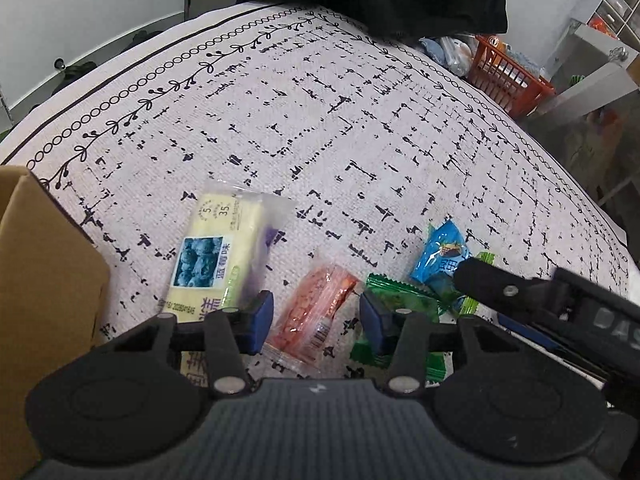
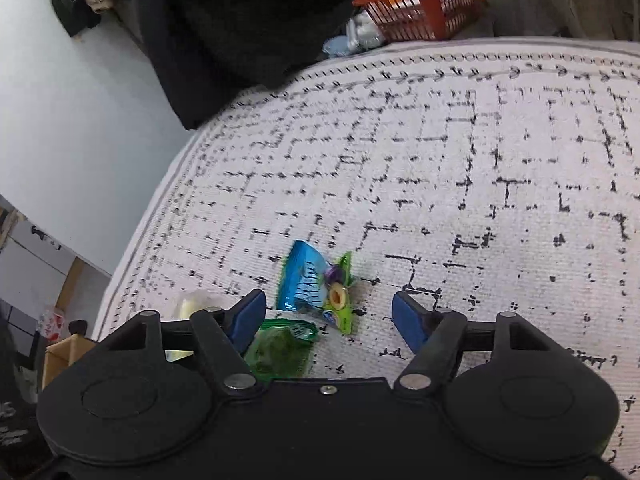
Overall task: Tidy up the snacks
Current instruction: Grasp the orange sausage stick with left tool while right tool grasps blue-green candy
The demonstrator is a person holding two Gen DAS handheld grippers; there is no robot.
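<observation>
Snacks lie loose on a patterned tablecloth (image 1: 320,128), near its front edge. The red packet (image 1: 316,312) sits between the blue pads of the left gripper (image 1: 316,316), whose jaws stand apart and do not yet press it. A yellow packet (image 1: 218,252) is just beside it to the left, a dark green packet (image 1: 400,300) to the right, and a blue packet (image 1: 440,256) lies partly over a light green packet (image 2: 340,300). All seem light, thin and crinkly, so I judge they can slip or crush; the middle of the body is the safer place to take hold, not the flat sealed ends. The right gripper (image 2: 328,316) also has its jaws apart, holding nothing, over the blue and green ones. A cardboard box (image 1: 48,280) stands at the left, perhaps the place for them. The packets lie close together, so a neighbour can be dragged. An orange basket (image 2: 424,4) stands beyond the far edge, well apart.
</observation>
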